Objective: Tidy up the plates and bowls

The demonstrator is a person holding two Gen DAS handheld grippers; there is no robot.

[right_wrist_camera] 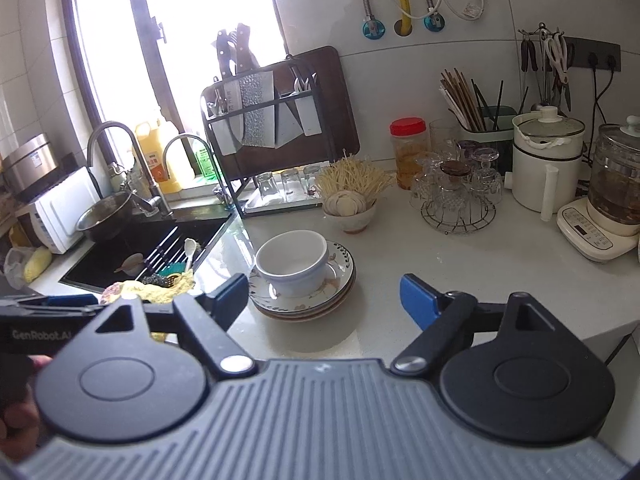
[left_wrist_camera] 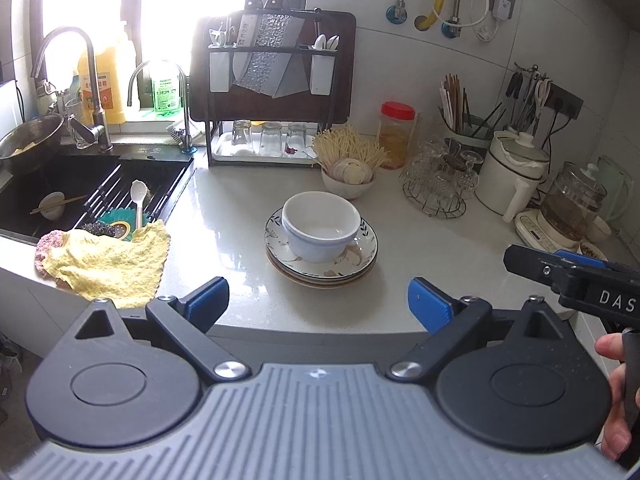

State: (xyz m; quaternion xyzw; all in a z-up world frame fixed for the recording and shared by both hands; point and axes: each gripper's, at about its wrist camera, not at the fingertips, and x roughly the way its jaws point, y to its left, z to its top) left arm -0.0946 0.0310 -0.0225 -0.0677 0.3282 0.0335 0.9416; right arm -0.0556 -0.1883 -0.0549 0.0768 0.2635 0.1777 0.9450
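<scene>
A white bowl (left_wrist_camera: 320, 226) (right_wrist_camera: 294, 262) sits upright on a stack of floral plates (left_wrist_camera: 360, 258) (right_wrist_camera: 340, 280) in the middle of the counter. My left gripper (left_wrist_camera: 318, 304) hangs open near the counter's front edge, short of the stack, with nothing between its blue pads. In the right wrist view my right gripper (right_wrist_camera: 324, 302) stands open too, its left finger just beside the plates' near rim, nothing held. The right gripper's body (left_wrist_camera: 576, 280) shows at the right edge of the left wrist view. A small bowl with chopsticks (left_wrist_camera: 52, 206) lies in the sink.
A yellow cloth (left_wrist_camera: 108, 260) drapes over the sink (left_wrist_camera: 36, 184) edge at the left. Behind the stack stand a bowl of noodles and garlic (left_wrist_camera: 350, 172), a knife rack with glasses (left_wrist_camera: 272, 80), a wire basket of glassware (left_wrist_camera: 440, 184), a white pot (left_wrist_camera: 512, 172) and a glass kettle (left_wrist_camera: 568, 208).
</scene>
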